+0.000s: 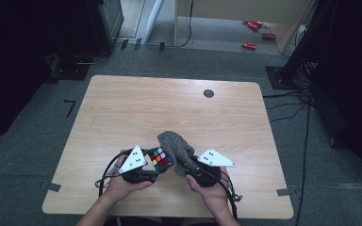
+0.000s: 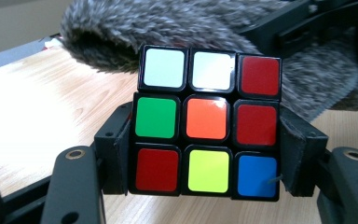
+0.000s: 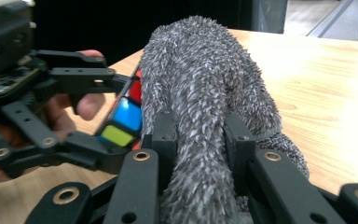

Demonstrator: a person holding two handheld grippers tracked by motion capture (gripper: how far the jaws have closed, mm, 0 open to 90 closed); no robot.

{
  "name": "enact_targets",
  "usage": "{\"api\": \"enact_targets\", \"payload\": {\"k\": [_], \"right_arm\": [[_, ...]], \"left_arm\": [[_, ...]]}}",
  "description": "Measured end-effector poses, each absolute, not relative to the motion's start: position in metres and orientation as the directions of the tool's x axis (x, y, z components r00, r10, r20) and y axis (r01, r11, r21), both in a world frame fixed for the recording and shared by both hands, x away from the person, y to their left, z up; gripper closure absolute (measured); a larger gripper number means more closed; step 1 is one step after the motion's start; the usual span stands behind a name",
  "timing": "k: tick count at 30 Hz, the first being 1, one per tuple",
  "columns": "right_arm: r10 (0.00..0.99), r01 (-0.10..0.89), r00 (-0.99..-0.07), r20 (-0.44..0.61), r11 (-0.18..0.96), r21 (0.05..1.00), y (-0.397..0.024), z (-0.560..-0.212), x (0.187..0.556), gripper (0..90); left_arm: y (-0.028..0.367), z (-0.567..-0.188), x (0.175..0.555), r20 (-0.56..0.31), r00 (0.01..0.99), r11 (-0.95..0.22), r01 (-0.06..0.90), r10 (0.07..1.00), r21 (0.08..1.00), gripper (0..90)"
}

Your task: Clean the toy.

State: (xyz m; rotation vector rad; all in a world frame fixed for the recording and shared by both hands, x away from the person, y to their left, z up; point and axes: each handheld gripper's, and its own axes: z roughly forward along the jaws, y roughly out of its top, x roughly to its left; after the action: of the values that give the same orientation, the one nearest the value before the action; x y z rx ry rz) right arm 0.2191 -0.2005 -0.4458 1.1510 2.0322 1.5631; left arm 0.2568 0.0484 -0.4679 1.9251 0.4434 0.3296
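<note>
Fingers of your left gripper (image 2: 205, 163) clamp the cube (image 2: 208, 123) by two opposite side faces, pads (image 2: 121, 154) flat against its lower two layers, while the right gripper (image 3: 200, 140) is pinched tight on a bunched fold of the grey cloth (image 3: 205, 93). In the high view the cube (image 1: 160, 158) sits between your hands, near the front edge of the table (image 1: 122, 108), with the cloth (image 1: 176, 148) draped just behind and against it; whether the cube rests on the wood or is lifted slightly, you cannot tell from these angles. Treat the cube as light, rigid and hard, with glossy stickers that are likely slippery: the flat-on-flat grip you have now looks the safest, since a hold across corners or edges would probably let it twist out, and a squeeze on one layer alone could turn that layer. The cloth looks soft, fuzzy and limp, so it will probably sag and trail from wherever you pinch it and give no resistance of its own. Hold it close to the bunched end, as now, for control, and expect the loose end to drag on the cube's edges when you wipe or wrap.
</note>
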Motion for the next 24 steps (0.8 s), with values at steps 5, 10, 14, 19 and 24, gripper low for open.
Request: {"api": "enact_targets", "payload": {"k": [5, 10, 14, 19, 24], "right_arm": [[0.735, 0.374, -0.645, 0.207, 0.068, 0.925, -0.194, -0.438, 0.212, 72.0], [0.733, 0.377, -0.643, 0.22, 0.054, 0.925, -0.198, -0.438, 0.214, 71.8], [0.751, 0.391, -0.623, 0.218, 0.057, 0.918, -0.201, -0.443, 0.218, 71.7], [0.75, 0.397, -0.622, 0.223, 0.058, 0.916, -0.199, -0.442, 0.217, 71.9], [0.731, 0.373, -0.65, 0.21, 0.065, 0.926, -0.191, -0.434, 0.21, 71.9]], "left_arm": [[0.039, -0.471, 0.252, 0.023, 0.903, -0.368, 0.152, 0.428, 0.917, 34.2], [0.036, -0.47, 0.25, 0.043, 0.905, -0.381, 0.135, 0.423, 0.915, 34.2], [0.042, -0.467, 0.252, 0.041, 0.897, -0.363, 0.136, 0.44, 0.922, 34.2], [0.048, -0.468, 0.257, 0.007, 0.895, -0.339, 0.162, 0.446, 0.927, 34.2], [0.038, -0.471, 0.251, 0.021, 0.91, -0.372, 0.149, 0.414, 0.916, 34.2]]}}
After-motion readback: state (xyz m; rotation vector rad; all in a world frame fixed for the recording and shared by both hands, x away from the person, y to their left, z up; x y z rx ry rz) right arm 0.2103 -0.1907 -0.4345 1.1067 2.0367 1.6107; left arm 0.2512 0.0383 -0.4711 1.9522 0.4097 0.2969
